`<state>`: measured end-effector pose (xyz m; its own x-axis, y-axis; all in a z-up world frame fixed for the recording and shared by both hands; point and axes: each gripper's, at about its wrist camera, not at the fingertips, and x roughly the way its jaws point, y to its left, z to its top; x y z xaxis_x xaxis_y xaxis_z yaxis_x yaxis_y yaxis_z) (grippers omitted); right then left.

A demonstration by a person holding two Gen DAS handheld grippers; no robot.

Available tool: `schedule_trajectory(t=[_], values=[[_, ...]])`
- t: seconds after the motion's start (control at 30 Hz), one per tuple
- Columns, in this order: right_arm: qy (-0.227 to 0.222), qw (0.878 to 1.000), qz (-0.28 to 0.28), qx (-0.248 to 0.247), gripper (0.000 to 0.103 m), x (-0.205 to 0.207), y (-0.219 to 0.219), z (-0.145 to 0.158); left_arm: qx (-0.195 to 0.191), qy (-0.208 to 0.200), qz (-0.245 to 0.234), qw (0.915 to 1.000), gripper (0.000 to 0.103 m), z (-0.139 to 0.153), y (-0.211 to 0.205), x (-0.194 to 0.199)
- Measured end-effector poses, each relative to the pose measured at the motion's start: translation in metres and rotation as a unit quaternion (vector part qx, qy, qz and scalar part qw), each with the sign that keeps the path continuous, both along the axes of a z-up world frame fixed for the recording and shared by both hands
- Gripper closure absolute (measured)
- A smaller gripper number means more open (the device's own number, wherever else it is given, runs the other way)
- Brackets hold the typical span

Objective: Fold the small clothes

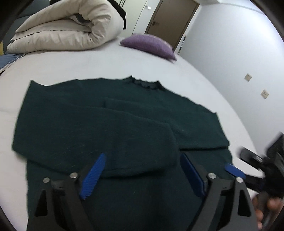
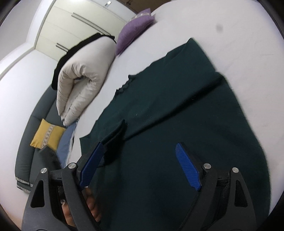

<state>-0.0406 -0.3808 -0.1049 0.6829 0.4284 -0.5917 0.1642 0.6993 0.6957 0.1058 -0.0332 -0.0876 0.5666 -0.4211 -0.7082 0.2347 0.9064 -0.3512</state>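
- Left wrist view: a white bed fills the frame, with a pale wall, two wall sockets and one brown door behind it.
- On the bed lie one dark green sweater, spread flat with both sleeves folded across its front, one rolled beige duvet and one purple cushion.
- The left gripper hovers over the sweater's lower part, its blue fingers wide apart and holding nothing.
- Right wrist view: the same bed, one white wardrobe, one grey sofa with one yellow cushion.
- The right gripper points over the sweater, tilted; its fingers are spread apart and empty.
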Motion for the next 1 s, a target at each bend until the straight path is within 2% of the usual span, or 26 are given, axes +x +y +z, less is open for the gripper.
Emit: schedule_trajectory(t=[0.17,0.3,0.4,0.43,0.47,0.5,0.53,0.57,0.67,0.87,1.0], values=[[0.002,0.998,0.059,-0.016,0.019,0.051,0.046,-0.001,-0.032,-0.014,0.021,0.9991,0.014,0.012,0.049,-0.019],[0.045,0.995,0.084,-0.037,0.021,0.086,0.078,-0.015,-0.050,-0.008,0.065,0.9966,0.015,0.008,0.093,-0.016],[0.086,0.987,0.106,-0.083,0.025,0.103,0.105,-0.033,-0.064,0.001,0.098,0.9932,0.015,0.003,0.125,-0.009],[0.087,0.986,0.107,-0.094,0.027,0.105,0.110,-0.037,-0.064,0.002,0.105,0.9924,0.016,0.002,0.131,-0.008],[0.082,0.986,0.105,-0.103,0.034,0.105,0.114,-0.037,-0.066,0.005,0.116,0.9911,0.018,0.000,0.142,-0.005],[0.079,0.985,0.106,-0.108,0.049,0.106,0.117,-0.036,-0.070,0.007,0.122,0.9900,0.019,-0.001,0.150,-0.003],[0.078,0.985,0.109,-0.107,0.059,0.107,0.119,-0.036,-0.071,0.007,0.126,0.9894,0.021,-0.001,0.153,0.000],[0.080,0.985,0.108,-0.111,0.077,0.105,0.121,-0.034,-0.073,0.004,0.134,0.9882,0.021,0.001,0.161,0.003],[0.064,0.983,0.106,-0.136,0.095,0.100,0.123,-0.019,-0.075,-0.008,0.149,0.9860,0.021,0.009,0.175,0.011],[0.009,0.977,0.124,-0.174,0.096,0.091,0.129,0.029,-0.074,-0.018,0.164,0.9835,0.021,0.021,0.194,0.027],[-0.004,0.973,0.131,-0.189,0.096,0.093,0.125,0.042,-0.074,-0.016,0.167,0.9830,0.021,0.023,0.200,0.035]])
